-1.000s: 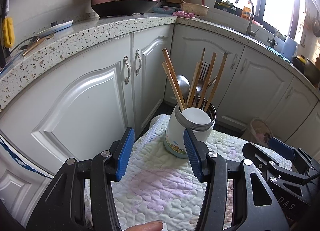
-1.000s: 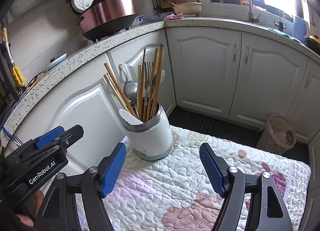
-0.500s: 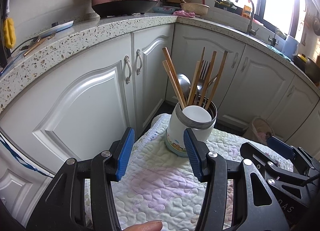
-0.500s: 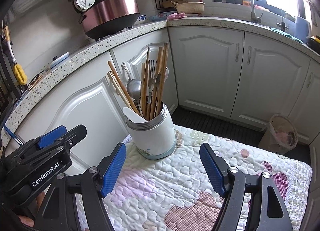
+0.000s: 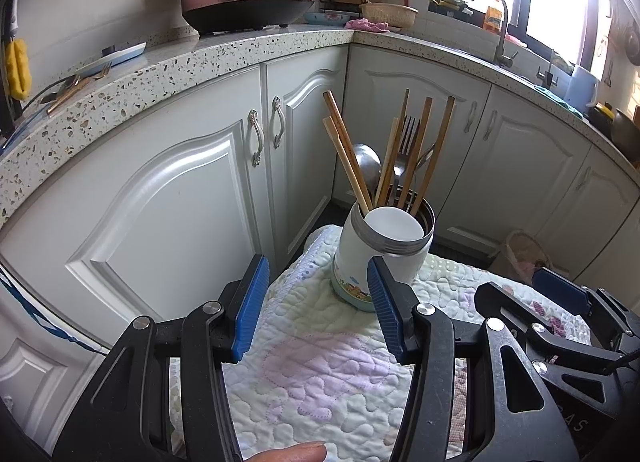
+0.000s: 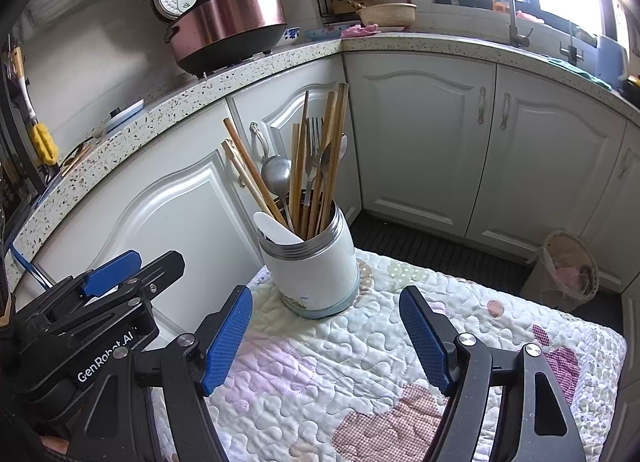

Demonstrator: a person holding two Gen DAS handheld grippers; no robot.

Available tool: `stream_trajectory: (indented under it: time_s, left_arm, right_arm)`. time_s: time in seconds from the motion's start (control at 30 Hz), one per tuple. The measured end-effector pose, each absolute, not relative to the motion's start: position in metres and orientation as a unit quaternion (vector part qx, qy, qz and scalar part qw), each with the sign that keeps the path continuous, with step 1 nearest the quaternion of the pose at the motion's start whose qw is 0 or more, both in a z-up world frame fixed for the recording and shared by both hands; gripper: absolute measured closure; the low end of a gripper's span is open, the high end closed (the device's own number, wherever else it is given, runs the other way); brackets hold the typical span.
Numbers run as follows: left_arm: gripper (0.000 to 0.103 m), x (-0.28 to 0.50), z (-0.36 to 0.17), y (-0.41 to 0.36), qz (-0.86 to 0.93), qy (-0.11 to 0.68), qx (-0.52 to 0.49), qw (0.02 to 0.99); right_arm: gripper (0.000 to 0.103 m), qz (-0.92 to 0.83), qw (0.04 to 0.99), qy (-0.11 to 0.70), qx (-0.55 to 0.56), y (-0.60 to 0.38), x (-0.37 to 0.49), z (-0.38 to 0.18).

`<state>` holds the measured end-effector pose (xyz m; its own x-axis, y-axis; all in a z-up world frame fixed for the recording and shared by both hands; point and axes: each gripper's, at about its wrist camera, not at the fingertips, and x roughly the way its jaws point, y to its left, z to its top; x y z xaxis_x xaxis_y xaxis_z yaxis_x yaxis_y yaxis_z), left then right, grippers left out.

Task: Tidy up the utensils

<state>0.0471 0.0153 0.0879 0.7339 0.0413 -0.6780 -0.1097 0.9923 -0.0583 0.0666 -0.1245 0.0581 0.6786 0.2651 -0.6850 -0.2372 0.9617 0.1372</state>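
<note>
A white utensil holder with a steel rim stands on a quilted cloth. It holds several wooden chopsticks, a metal ladle, a fork and a white spoon. My left gripper is open and empty, just short of the holder. My right gripper is open and empty, in front of the holder. Each gripper shows in the other's view: the right one and the left one.
White cabinet doors curve behind the cloth under a speckled counter. A rice cooker, bowls and a tap sit on the counter. A small bin stands on the floor at right. A fingertip shows at the bottom.
The holder sits slightly farther right in the right wrist view than a second ago; otherwise nothing has visibly changed.
</note>
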Motion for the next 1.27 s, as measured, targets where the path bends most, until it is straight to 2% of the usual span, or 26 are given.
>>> stream_trajectory:
  time_s: [0.97, 1.27]
  left_arm:
    - [0.052, 0.046, 0.086, 0.019, 0.047, 0.365, -0.045, 0.929]
    - [0.052, 0.049, 0.076, 0.021, 0.05, 0.368, -0.046, 0.927]
  right_arm:
    - [0.029, 0.143, 0.912, 0.384, 0.017, -0.12, 0.066, 0.052]
    - [0.029, 0.102, 0.91, 0.401, 0.024, -0.165, 0.058, 0.027]
